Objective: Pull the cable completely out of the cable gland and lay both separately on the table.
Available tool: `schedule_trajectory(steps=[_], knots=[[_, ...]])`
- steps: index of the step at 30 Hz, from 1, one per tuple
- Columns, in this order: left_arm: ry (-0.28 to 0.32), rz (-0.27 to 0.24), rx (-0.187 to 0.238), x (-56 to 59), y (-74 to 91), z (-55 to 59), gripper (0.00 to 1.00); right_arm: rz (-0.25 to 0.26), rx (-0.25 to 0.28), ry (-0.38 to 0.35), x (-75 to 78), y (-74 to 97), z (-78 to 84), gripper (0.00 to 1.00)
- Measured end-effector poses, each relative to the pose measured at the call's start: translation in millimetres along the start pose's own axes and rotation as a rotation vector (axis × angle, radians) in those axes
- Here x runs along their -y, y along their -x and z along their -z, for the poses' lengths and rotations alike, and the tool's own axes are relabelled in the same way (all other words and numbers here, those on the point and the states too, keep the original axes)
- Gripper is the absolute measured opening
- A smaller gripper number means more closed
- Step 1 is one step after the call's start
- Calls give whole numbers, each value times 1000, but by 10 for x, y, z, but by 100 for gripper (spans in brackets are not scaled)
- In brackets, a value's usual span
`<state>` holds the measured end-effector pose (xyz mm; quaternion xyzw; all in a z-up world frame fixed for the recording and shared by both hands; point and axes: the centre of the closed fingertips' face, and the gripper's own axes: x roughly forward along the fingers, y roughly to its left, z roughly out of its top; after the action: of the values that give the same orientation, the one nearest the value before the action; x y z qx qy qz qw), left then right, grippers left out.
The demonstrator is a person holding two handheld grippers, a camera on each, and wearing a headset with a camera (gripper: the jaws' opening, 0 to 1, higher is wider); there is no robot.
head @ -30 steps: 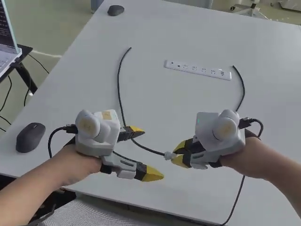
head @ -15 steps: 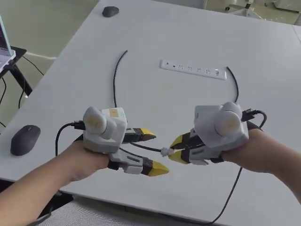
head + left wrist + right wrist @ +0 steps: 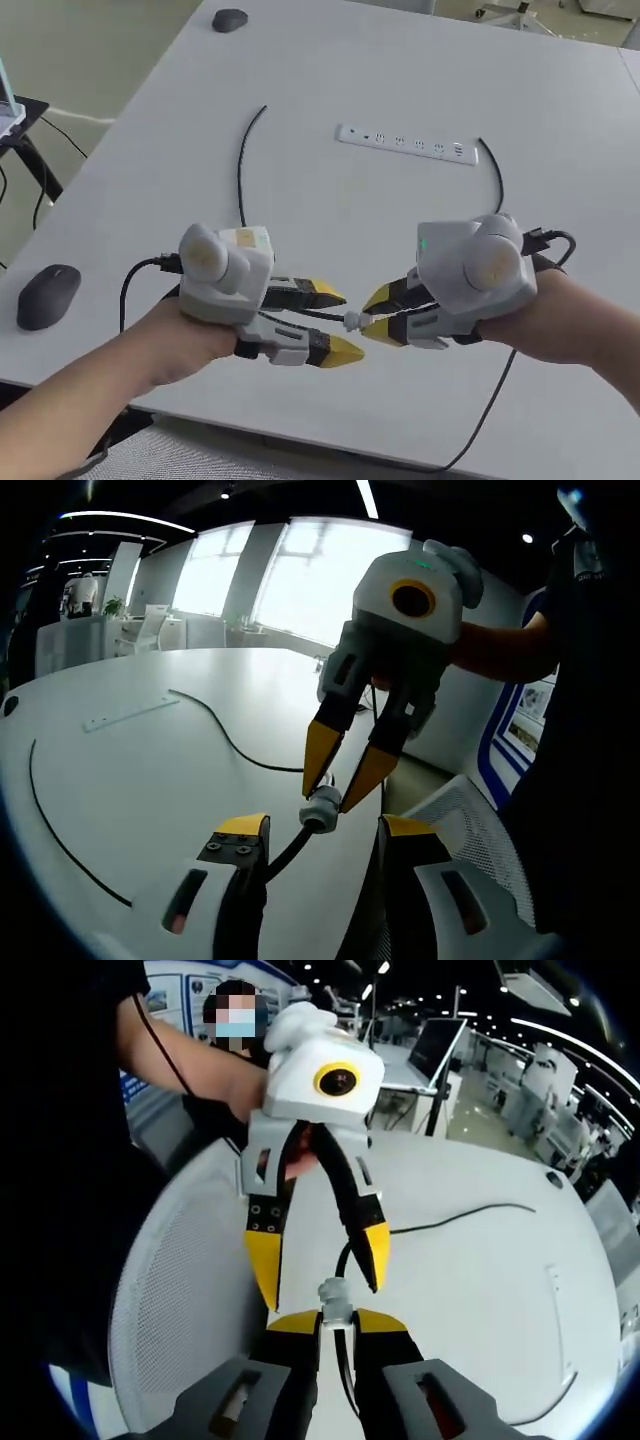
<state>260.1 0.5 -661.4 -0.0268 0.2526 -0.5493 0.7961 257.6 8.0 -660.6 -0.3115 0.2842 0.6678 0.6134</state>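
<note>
Open tabletop (image 3: 340, 215) stretches ahead as far as the power strip (image 3: 405, 145). A black cable (image 3: 239, 175) curves across its left half, and a mouse (image 3: 42, 295) sits by the left edge.

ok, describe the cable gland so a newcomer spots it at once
Start at the white table's near edge, where the left gripper faces the right gripper. Pinched in the right one's yellow tips is the cable gland: a small whitish knob, the only pale piece on the thin black cable.

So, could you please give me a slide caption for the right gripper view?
Right claw pinches the white cable gland; the open left claw straddles the black cable.
</note>
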Motion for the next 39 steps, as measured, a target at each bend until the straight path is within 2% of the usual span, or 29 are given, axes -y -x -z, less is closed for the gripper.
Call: schedule_trajectory(steps=[3,7,15,19,23,29,39], knots=[[-14,-7,-6,-19,-13,4,40,-1,-4,4,-1,5,13,6],[-14,-2,9,-16,-5,-37,31,2,4,5,-4,22,-2,6],[-18,2,4,-11,-5,-28,29,2,9,15,-17,29,-13,6],[-24,6,17,3,-5,-53,27,3,16,20,-15,33,-9,6],[-23,16,25,23,4,-71,19,0,17,25,-24,38,6,6],[-41,19,37,39,18,-94,16,-10,53,16,-32,70,-8,6],[-84,69,53,113,24,-154,16,-40,97,8,-55,142,-29,6]])
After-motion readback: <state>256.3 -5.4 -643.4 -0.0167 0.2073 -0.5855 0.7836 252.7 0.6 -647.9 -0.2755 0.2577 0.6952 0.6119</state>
